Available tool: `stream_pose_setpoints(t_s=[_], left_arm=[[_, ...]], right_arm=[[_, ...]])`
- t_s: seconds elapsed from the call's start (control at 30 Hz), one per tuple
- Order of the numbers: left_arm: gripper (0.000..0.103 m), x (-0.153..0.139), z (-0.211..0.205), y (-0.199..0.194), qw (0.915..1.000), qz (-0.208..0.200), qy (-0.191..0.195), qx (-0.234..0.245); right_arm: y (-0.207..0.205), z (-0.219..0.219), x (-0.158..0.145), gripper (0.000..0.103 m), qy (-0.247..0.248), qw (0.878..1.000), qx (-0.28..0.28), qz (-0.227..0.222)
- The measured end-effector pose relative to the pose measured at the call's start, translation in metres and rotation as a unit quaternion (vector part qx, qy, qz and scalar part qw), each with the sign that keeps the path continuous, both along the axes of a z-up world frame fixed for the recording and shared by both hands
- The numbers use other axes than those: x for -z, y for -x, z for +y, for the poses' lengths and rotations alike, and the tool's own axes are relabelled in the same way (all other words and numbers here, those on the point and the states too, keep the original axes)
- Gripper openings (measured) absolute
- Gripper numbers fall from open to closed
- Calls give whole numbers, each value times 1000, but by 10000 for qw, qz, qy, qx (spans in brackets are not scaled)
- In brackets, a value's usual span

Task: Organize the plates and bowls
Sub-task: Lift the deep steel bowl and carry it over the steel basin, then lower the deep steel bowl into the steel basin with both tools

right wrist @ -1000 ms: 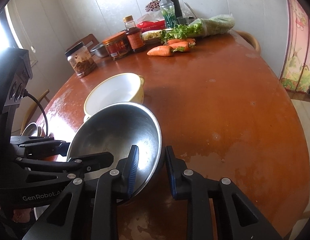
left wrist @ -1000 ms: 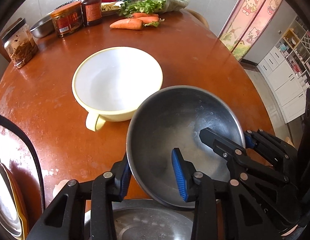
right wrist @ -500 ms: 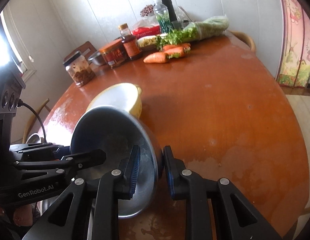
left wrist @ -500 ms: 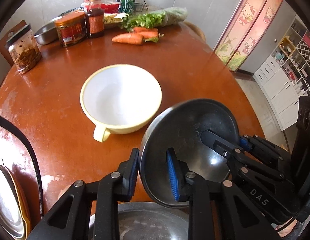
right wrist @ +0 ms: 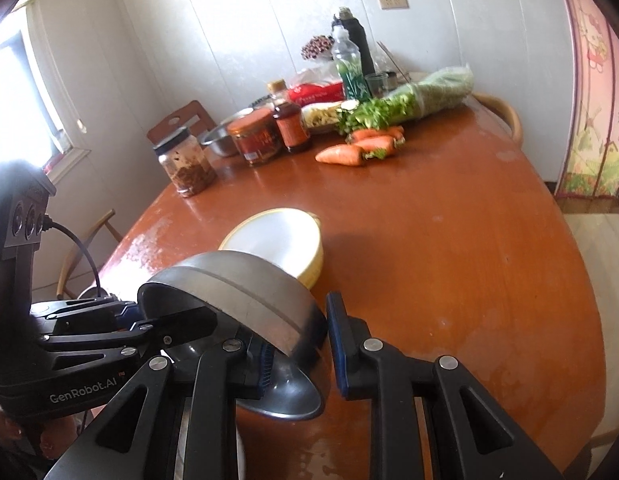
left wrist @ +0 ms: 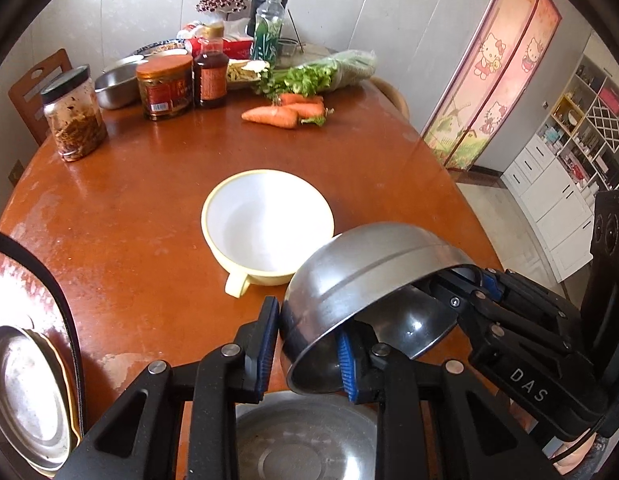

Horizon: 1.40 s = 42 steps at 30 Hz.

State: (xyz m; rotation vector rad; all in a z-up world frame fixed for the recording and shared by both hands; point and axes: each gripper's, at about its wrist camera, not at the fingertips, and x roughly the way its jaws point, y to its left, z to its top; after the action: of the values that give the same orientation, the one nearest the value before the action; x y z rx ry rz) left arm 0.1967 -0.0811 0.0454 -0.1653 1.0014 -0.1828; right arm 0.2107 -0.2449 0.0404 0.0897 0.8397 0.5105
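A steel bowl point(left wrist: 373, 276) point(right wrist: 237, 280) hangs tilted above the wooden table point(left wrist: 149, 200), its outer wall facing away and its mouth turned down toward me. My left gripper point(left wrist: 305, 332) is shut on its near rim, one pad outside and one inside. My right gripper point(right wrist: 299, 344) is shut on the rim of the opposite side; in the left wrist view it point(left wrist: 469, 280) reaches in under the bowl. Just behind stands a yellow bowl point(left wrist: 265, 220) point(right wrist: 277, 236) with a white inside and a small handle, empty and upright.
A steel basin point(left wrist: 305, 440) lies directly below the grippers, and another steel dish point(left wrist: 21, 392) sits at the lower left. Jars point(left wrist: 75, 116), a sauce bottle point(left wrist: 209, 72), carrots point(left wrist: 281, 114), bagged greens point(left wrist: 321, 74) and a small steel bowl point(left wrist: 115, 88) crowd the table's far end.
The steel bowl rose off the table and tipped from mouth-up to mouth-down toward me. The left jaws closed onto its rim. Both grippers moved up with it.
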Motion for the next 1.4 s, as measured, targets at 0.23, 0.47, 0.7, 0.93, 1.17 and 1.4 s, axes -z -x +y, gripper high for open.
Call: stream_pose_setpoints(t_s=[0.23, 0.47, 0.7, 0.93, 1.17, 1.4], left_arm=[[28, -19, 8, 14, 9996, -270, 39, -24], [28, -32, 15, 38, 9989, -463, 28, -47], [28, -37, 23, 68, 9981, -608, -6, -102], [28, -34, 30, 103, 9976, -679, -25, -152], [28, -31, 36, 136, 9968, -769, -56, -189], [28, -27, 38, 163, 9965, -792, -141, -214]], right_arm=[[12, 9, -20, 25, -7, 9998, -46, -206], [30, 17, -35, 25, -4, 9992, -111, -376], [60, 26, -41, 25, 9, 9984, -165, -534], [93, 35, -37, 25, 9, 9980, -209, -588], [123, 41, -32, 25, 48, 9975, -293, -642], [150, 46, -29, 25, 73, 9966, -402, -714]])
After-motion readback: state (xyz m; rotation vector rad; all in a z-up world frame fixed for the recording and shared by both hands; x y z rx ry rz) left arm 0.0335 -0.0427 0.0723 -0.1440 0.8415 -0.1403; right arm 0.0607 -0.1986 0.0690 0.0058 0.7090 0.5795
